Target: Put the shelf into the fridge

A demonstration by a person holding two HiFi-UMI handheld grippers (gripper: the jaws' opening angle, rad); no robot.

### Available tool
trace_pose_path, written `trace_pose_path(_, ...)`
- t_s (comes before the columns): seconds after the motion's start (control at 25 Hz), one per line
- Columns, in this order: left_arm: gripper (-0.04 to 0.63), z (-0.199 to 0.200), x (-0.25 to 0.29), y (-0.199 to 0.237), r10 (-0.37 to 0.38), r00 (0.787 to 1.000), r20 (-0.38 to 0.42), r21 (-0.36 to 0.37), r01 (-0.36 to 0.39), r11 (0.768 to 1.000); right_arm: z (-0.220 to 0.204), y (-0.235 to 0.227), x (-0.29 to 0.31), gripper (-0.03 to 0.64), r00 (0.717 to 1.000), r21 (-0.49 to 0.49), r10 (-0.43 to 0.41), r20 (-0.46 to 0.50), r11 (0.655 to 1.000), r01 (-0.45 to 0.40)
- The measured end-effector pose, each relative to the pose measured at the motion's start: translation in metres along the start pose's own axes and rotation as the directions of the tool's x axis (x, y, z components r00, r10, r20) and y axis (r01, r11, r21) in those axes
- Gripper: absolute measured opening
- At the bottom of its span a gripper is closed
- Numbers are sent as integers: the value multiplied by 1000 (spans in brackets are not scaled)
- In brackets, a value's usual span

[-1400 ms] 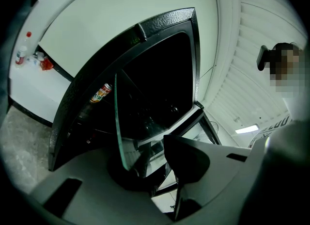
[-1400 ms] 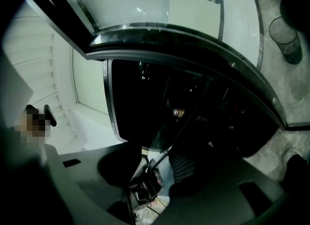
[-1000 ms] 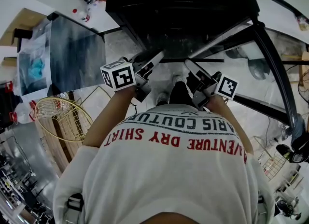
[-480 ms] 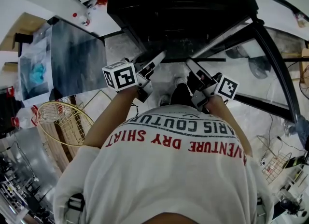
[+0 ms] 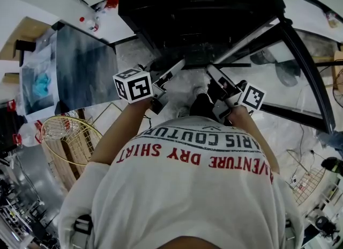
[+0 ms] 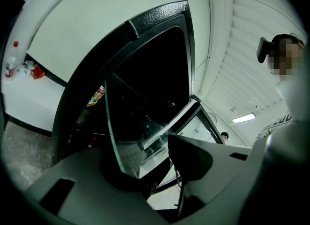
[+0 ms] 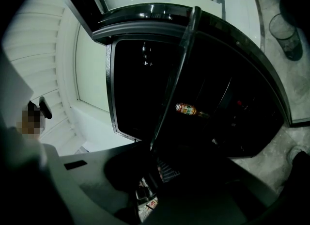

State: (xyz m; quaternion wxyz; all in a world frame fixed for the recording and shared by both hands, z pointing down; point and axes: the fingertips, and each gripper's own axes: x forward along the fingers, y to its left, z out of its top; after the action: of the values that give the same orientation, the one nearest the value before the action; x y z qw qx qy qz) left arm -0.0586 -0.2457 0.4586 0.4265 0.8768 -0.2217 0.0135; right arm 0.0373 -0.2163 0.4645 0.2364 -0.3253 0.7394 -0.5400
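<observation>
The glass shelf (image 6: 131, 136) stands on edge in front of the open black fridge (image 5: 198, 6). In the left gripper view its greenish edge runs down between the jaws of my left gripper (image 6: 155, 163). These jaws have just been opening: the pane lies at one jaw and a gap shows to the other. In the right gripper view the shelf's edge (image 7: 177, 73) runs down into my right gripper (image 7: 155, 166), whose jaws have just closed on it. In the head view both grippers, left (image 5: 177, 71) and right (image 5: 214, 76), point into the fridge's mouth.
The fridge's glass door (image 5: 300, 60) stands open at the right. A bottle (image 7: 189, 108) lies inside the dark fridge. A grey board (image 5: 86, 65) and a round wire basket (image 5: 69, 135) sit at the left, another wire rack (image 5: 308, 181) at the lower right.
In the head view the left gripper's fingers stand a little wider apart than before. Both hands have stayed at the fridge's mouth.
</observation>
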Motion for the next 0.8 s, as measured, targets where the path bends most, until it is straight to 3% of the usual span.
trace_pose_path(0.28, 204, -3, -5, -5, -4, 999, -36, 80, 7, 997, 4, 0, 0, 49, 1000, -7, -3, 15, 1000, 3)
trace_pose_path(0.8, 229, 2, -9, -4, 27, 1000, -6, 148, -26, 989, 13, 1, 5, 48, 999, 2, 16, 30, 1000, -16)
